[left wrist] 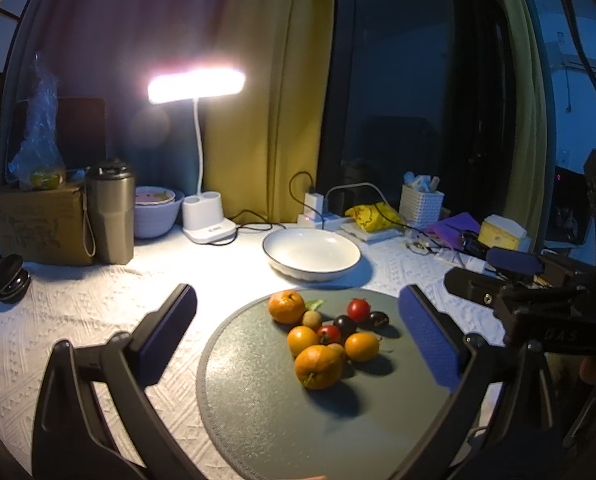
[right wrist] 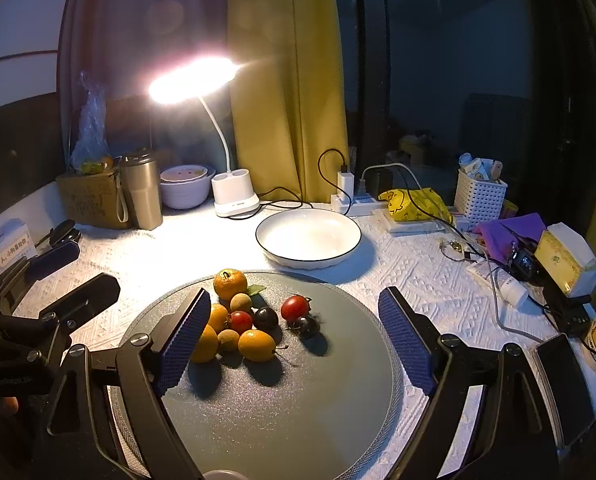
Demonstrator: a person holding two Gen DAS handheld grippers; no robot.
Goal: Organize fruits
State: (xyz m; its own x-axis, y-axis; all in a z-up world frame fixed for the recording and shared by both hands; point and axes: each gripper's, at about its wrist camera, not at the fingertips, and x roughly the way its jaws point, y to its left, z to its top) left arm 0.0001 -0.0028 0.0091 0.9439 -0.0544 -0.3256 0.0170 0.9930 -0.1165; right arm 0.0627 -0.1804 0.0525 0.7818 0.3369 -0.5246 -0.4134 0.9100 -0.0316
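Note:
A pile of small fruits lies on a round grey mat point(left wrist: 281, 412) point(right wrist: 298, 396): several oranges point(left wrist: 318, 366) point(right wrist: 256, 345), red tomatoes point(left wrist: 358, 309) point(right wrist: 295, 307), dark plums point(left wrist: 344, 324) point(right wrist: 306, 327) and small brown fruits point(left wrist: 312, 319) point(right wrist: 240, 303). An empty white bowl point(left wrist: 311, 253) point(right wrist: 308, 239) stands just behind the mat. My left gripper point(left wrist: 298, 320) is open and empty, above the mat near the pile. My right gripper point(right wrist: 293, 320) is open and empty, its fingers either side of the pile; its left finger point(right wrist: 185, 336) hides part of an orange.
At the back stand a lit desk lamp point(left wrist: 207, 216) point(right wrist: 233, 196), a steel tumbler point(left wrist: 109, 212), a cardboard box point(left wrist: 37, 224), stacked bowls point(left wrist: 155, 210), a power strip point(right wrist: 354, 200), a white basket point(right wrist: 480, 196) and clutter at the right. The right gripper shows at the left wrist view's right edge point(left wrist: 518, 296).

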